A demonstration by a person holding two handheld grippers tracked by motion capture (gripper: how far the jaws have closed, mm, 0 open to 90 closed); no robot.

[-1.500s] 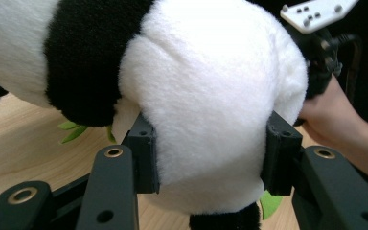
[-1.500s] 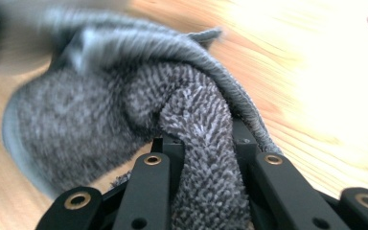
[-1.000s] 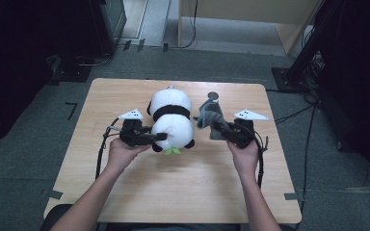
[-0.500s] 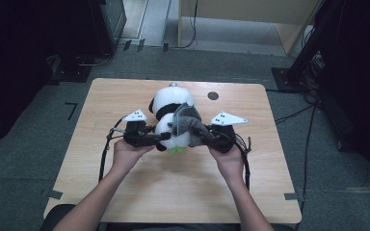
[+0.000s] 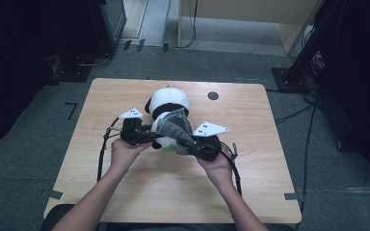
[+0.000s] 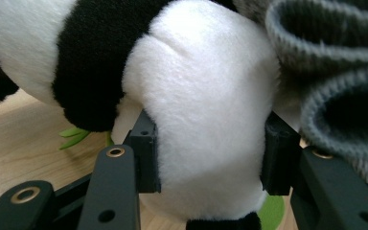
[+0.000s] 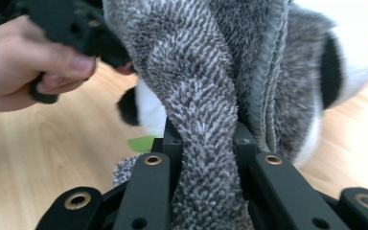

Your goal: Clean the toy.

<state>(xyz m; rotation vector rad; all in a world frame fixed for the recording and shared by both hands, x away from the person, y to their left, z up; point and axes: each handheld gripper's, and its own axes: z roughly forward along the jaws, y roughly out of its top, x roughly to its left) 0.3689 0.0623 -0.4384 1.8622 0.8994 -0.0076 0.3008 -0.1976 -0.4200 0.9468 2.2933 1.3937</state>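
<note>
panda plush (image 5: 167, 103) lies mid-counter (image 5: 270, 159), long axis toward the far edge, head farthest. left tool (image 6: 211, 158) clamps its white lower body; right tool (image 7: 206, 148) pinches grey knit cloth (image 5: 173, 126) draped over it.

The left gripper (image 6: 211, 158) has its two black fingers (image 6: 143, 153) pressed against either side of a white, rounded part of the plush panda (image 6: 206, 120), squeezing the soft fur between them. Above and to the left, a black band of the panda's fur crosses its white body. A grey knitted cloth (image 6: 335, 72) hangs at the upper right, touching the panda. Green leaf-like bits (image 6: 74, 135) poke out beneath it, over the light wooden desk (image 6: 24, 148).
</note>
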